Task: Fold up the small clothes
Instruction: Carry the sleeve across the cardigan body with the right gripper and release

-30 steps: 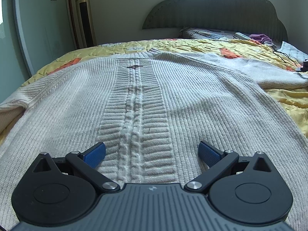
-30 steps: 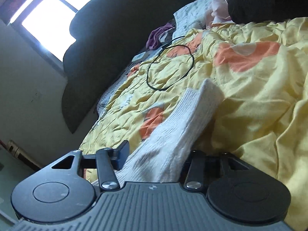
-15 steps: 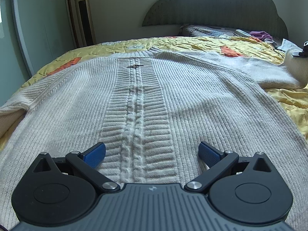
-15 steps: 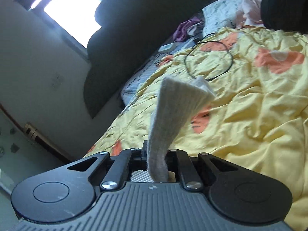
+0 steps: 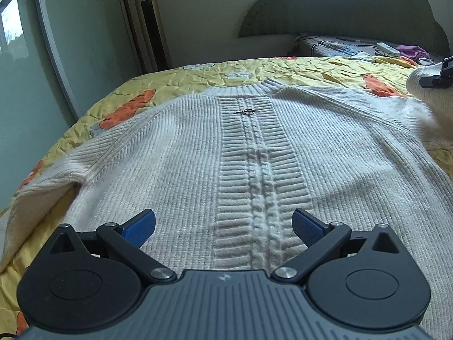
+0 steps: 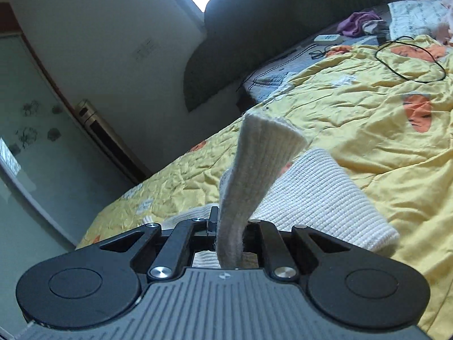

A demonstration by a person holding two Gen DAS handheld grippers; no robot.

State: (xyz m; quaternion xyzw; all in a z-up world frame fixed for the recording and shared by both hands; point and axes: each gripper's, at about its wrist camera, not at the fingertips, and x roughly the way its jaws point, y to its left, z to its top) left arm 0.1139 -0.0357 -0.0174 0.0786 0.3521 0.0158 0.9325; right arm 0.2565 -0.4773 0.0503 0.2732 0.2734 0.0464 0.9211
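Now lifting the ribbed cuff of the soft, floppy cream cable-knit sweater lying mid-frame on the yellow quilt, right gripper clamped on it, left gripper wide open, empty.

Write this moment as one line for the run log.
phase: sleeve fold | right tongs: shut on sleeve cuff, lifted | left tongs: open over sweater | bedspread beneath

A home bedroom — a bed with padded headboard and yellow quilt.
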